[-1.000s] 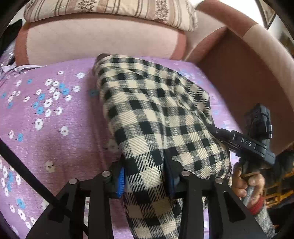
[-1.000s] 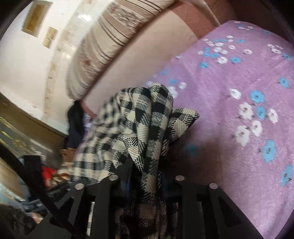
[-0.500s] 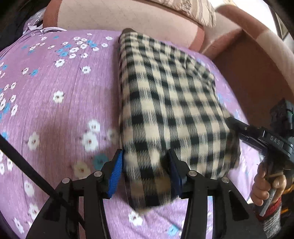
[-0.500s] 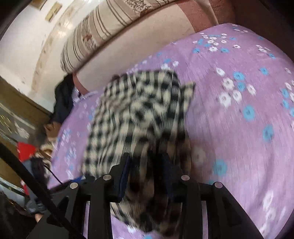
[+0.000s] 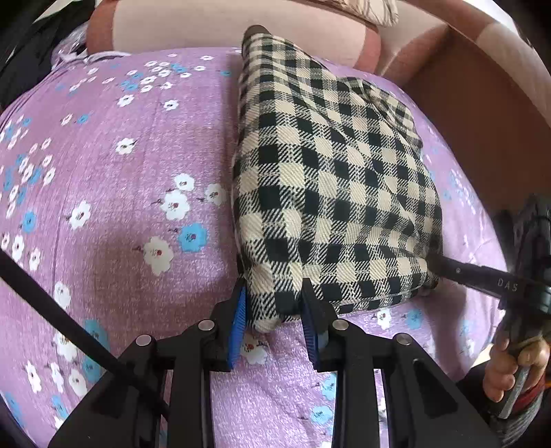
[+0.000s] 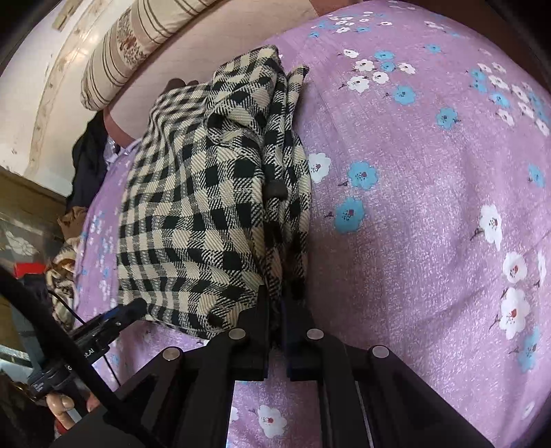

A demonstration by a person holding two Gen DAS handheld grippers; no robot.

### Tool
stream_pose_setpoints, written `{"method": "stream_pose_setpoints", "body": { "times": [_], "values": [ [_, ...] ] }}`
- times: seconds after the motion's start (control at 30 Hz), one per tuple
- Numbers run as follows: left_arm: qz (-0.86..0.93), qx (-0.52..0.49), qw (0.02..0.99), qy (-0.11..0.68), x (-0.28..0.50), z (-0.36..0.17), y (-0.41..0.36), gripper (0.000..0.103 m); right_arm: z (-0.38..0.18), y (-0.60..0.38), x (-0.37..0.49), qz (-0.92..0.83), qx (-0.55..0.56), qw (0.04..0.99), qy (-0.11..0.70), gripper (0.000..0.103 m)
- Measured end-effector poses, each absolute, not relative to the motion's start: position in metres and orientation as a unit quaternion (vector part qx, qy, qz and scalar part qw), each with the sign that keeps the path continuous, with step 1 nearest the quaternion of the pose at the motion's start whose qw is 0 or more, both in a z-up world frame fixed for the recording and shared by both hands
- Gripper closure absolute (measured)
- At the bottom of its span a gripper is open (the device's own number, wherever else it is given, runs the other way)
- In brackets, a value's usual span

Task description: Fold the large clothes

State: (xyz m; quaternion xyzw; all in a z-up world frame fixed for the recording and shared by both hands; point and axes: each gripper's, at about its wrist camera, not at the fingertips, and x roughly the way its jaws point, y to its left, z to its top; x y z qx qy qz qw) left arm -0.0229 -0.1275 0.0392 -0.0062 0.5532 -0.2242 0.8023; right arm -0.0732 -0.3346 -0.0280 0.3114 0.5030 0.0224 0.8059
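A black and cream checked garment (image 5: 330,179) lies folded in a long pad on the purple flowered bedsheet (image 5: 113,206). My left gripper (image 5: 275,310) has its blue-padded jaws apart around the near left corner of the garment, which sits loosely between them. My right gripper (image 6: 280,303) is shut on the near right edge of the garment (image 6: 206,206), low on the sheet. The right gripper also shows in the left wrist view (image 5: 482,275), at the garment's right corner. The left gripper's tip shows in the right wrist view (image 6: 127,310).
A pink headboard (image 5: 241,24) with a striped bolster (image 6: 137,44) runs along the far side. A brown upholstered side wall (image 5: 482,120) stands on the right. Dark clothes (image 6: 86,162) lie at the bed's far left corner.
The garment has come down from hanging to lying flat on the sheet. Both grippers moved down and toward the near edge. The left jaws have opened wider around the corner.
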Motion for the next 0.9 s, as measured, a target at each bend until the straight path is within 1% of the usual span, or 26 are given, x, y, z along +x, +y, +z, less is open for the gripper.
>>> {"method": "stream_pose_setpoints", "body": {
  "times": [0.07,0.13,0.2,0.23,0.33,0.4,0.43,0.47,0.53,0.6,0.63,0.73,0.8,0.9],
  "values": [
    [-0.227,-0.019,0.801,0.553,-0.027,0.043,-0.119,0.072,-0.023,-0.34,-0.08,0.022,0.313,0.809,0.497,0.094],
    [-0.23,-0.025,0.802,0.55,-0.033,0.046,-0.11,0.072,-0.014,-0.343,-0.089,0.015,0.308,0.821,0.48,0.085],
    [-0.224,-0.019,0.812,0.538,-0.047,0.051,-0.097,0.071,0.001,-0.346,-0.098,0.001,0.296,0.84,0.454,0.085],
    [-0.217,-0.009,0.821,0.527,-0.054,0.055,-0.093,0.07,0.015,-0.344,-0.102,-0.014,0.278,0.86,0.426,0.085],
    [-0.197,0.007,0.85,0.489,-0.071,0.067,-0.076,0.056,0.045,-0.333,-0.112,-0.033,0.233,0.907,0.35,0.084],
    [-0.168,0.021,0.878,0.448,-0.082,0.076,-0.065,0.044,0.055,-0.317,-0.112,-0.012,0.214,0.926,0.31,0.082],
    [-0.159,0.027,0.886,0.435,-0.085,0.08,-0.06,0.042,0.055,-0.303,-0.103,0.019,0.21,0.926,0.312,0.08],
    [-0.145,0.034,0.897,0.416,-0.089,0.083,-0.057,0.038,0.052,-0.292,-0.096,0.04,0.208,0.922,0.323,0.08],
    [-0.118,0.046,0.918,0.375,-0.098,0.091,-0.051,0.029,0.044,-0.269,-0.079,0.086,0.208,0.909,0.35,0.08],
    [-0.093,0.05,0.937,0.334,-0.103,0.097,-0.046,0.012,0.039,-0.247,-0.064,0.13,0.213,0.898,0.361,0.08],
    [-0.085,0.049,0.943,0.317,-0.105,0.1,-0.043,0.01,0.037,-0.238,-0.058,0.156,0.22,0.892,0.364,0.08],
    [-0.065,0.048,0.953,0.293,-0.106,0.107,-0.032,0.008,0.02,-0.214,-0.038,0.23,0.252,0.854,0.393,0.08],
    [-0.054,0.045,0.954,0.292,-0.102,0.108,-0.025,0.008,-0.004,-0.201,-0.03,0.24,0.257,0.828,0.436,0.08],
    [-0.048,0.031,0.953,0.296,-0.099,0.108,-0.016,0.008,-0.026,-0.193,-0.034,0.25,0.265,0.803,0.471,0.077]
  ]
}}
